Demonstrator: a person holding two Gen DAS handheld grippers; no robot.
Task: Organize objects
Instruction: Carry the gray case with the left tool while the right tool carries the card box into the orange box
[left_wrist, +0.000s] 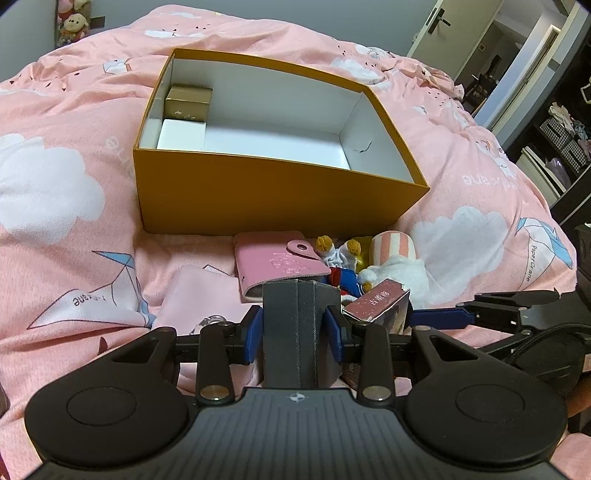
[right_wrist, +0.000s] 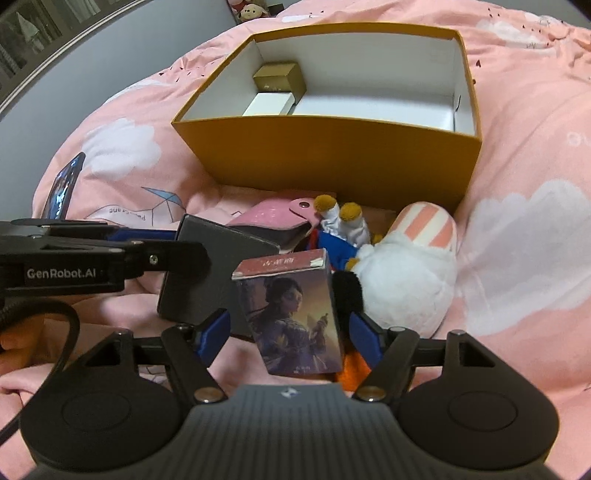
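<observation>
The left gripper (left_wrist: 297, 325) clamps an upright grey box (left_wrist: 299, 332) at lower centre. The right gripper (right_wrist: 288, 328) stands wide, its blue pads clear of the picture box (right_wrist: 291, 317) standing between them. The orange box (left_wrist: 280, 195) sits above, toward the frame's top.

A pink cloud-print bedspread (left_wrist: 74, 155) covers the bed; plush toys (left_wrist: 72, 24) sit beyond it, near an open door (left_wrist: 439, 26).

Dim, soft indoor light; fisheye bending at edges; mild blur.
</observation>
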